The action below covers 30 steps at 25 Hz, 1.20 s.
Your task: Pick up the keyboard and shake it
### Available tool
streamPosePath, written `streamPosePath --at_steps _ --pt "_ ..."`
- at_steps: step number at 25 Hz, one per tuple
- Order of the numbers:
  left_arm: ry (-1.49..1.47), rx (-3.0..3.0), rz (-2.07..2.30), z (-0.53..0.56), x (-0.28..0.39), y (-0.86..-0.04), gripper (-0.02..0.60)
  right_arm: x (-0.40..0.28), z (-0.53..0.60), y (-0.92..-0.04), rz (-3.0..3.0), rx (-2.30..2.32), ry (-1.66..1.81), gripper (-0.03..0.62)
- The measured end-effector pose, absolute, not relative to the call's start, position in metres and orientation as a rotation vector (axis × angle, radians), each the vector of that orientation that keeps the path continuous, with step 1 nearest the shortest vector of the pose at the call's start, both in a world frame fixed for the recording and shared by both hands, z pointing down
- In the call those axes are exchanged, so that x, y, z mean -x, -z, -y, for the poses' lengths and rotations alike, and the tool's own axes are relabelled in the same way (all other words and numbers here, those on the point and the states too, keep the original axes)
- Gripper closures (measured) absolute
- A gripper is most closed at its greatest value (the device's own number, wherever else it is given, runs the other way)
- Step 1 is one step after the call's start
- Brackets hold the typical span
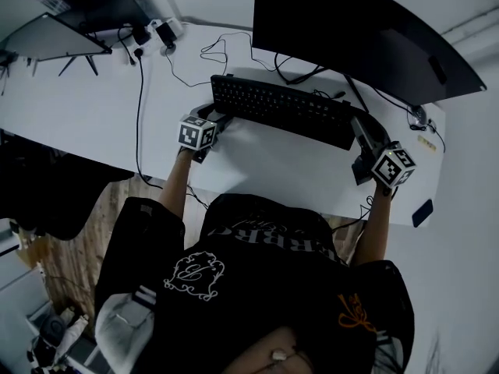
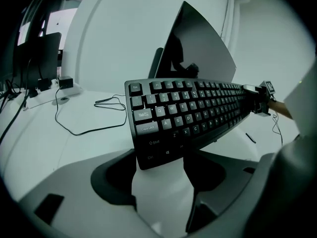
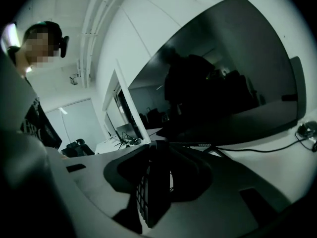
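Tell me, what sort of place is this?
Most likely an office or lab workstation. A white desk bears a large dark monitor, with a black keyboard before it, cables trailing over the top and a second screen at one end.

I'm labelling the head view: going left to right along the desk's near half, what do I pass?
left gripper → keyboard → right gripper → small dark flat object
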State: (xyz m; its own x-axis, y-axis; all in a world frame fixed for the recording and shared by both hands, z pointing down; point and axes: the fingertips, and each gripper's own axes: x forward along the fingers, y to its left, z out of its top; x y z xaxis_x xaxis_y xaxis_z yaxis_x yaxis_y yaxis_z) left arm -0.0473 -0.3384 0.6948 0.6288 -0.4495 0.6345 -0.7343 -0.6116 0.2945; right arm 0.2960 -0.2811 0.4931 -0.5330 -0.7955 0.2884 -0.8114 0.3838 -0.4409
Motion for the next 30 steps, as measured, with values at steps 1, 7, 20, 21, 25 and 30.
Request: streamPosePath --at_steps 1,7,20,21,25,30 --pt "-0.687 -2.314 0.928 0.34 0.047 -0.693 0.278 -0.293 0.28 -0.486 2.609 -1.475 -0.805 0.459" --pt "-0.591 -2.378 0.966 0.361 0.043 -0.672 0.278 -0.275 0.272 -0.437 2.78 -1.332 -0.512 0.468" --pt "-0.435 -2.51 1.059 0.406 0.043 -0.612 0.278 -0.236 0.248 -0.369 2.768 -1.153 -0.042 0.474" --pt "-0.428 -2.515 1.066 0.407 0.043 -0.608 0.278 -0.235 0.246 -0.365 2.768 -1.146 -0.022 0.474" --pt "-0.405 -2.547 1.102 0.409 0.044 -0.59 0.278 -0.234 0.237 -0.357 2.767 -1.126 0.036 0.474" --pt "-0.419 -2.569 1.115 0.406 0.045 -0.585 0.278 -0.235 0.227 -0.358 2.763 -1.131 0.031 0.474"
